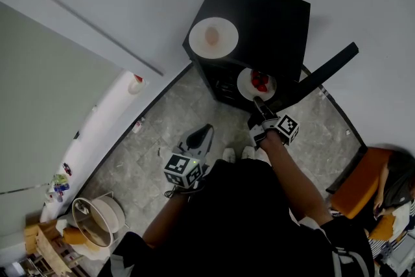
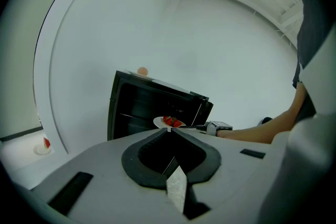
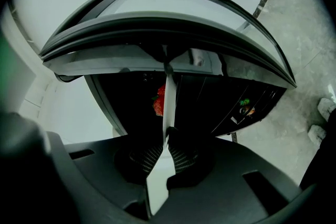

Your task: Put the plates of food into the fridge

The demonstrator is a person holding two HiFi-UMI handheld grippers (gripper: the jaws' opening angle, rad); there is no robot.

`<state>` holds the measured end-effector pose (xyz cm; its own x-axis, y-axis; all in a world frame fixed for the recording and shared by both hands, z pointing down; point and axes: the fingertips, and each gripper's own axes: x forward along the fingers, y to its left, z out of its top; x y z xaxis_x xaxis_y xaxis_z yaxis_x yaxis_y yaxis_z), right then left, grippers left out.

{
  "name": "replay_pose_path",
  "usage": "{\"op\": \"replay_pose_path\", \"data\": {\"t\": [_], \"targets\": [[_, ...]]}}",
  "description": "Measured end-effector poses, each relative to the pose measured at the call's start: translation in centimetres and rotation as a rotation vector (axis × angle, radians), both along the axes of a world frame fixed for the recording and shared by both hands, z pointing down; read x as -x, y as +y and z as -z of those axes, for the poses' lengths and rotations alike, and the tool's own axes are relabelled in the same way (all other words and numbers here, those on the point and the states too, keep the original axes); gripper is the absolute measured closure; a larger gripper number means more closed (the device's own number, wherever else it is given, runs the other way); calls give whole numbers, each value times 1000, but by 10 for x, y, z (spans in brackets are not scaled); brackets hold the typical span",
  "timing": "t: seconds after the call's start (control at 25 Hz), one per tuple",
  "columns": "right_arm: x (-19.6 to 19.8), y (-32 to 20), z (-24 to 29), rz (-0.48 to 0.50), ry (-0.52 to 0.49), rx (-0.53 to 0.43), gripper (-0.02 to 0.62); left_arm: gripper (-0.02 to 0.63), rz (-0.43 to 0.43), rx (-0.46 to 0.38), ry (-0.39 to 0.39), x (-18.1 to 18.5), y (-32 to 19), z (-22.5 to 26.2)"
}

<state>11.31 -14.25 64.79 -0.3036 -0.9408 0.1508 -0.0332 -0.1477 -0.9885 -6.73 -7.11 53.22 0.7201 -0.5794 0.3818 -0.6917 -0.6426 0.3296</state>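
The black fridge point(image 1: 266, 16) stands open. A pink-food plate point(image 1: 213, 36) sits level on top. A red-food plate point(image 1: 257, 84) hangs at the first's 5 o'clock, before the opening.

fridge interior point(image 3: 126, 105) too dark, seated person point(image 1: 397, 186) cut off

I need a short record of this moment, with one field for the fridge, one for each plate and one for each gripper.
fridge: black, door open
red-food plate: in front of the open fridge
second plate: on top of the fridge, pinkish food on it
right gripper: shut on the red-food plate's rim
left gripper: shut, empty, back from the fridge
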Motion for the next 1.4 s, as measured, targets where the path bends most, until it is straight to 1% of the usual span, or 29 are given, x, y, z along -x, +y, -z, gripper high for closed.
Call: {"op": "replay_pose_path", "data": {"t": [0.28, 0.44, 0.6, 0.88, 1.4], "targets": [[-2, -14, -8, -102, -27, -3, 551, 569, 5, 6, -9, 4, -2, -1], [-9, -18, -16, -160, -47, 7, 555, 568, 11, 11, -1, 3, -1, -4], [-10, -22, -20, -201, -53, 13, 558, 569, 6, 16, -5, 6, 1, -6], [-16, -39, -27, -294, -107, 25, 561, 569, 5, 31, -11, 6, -2, -14], [-31, -57, -27, -392, -96, 49, 561, 569, -2, 38, -12, 7, -2, -18]]}}
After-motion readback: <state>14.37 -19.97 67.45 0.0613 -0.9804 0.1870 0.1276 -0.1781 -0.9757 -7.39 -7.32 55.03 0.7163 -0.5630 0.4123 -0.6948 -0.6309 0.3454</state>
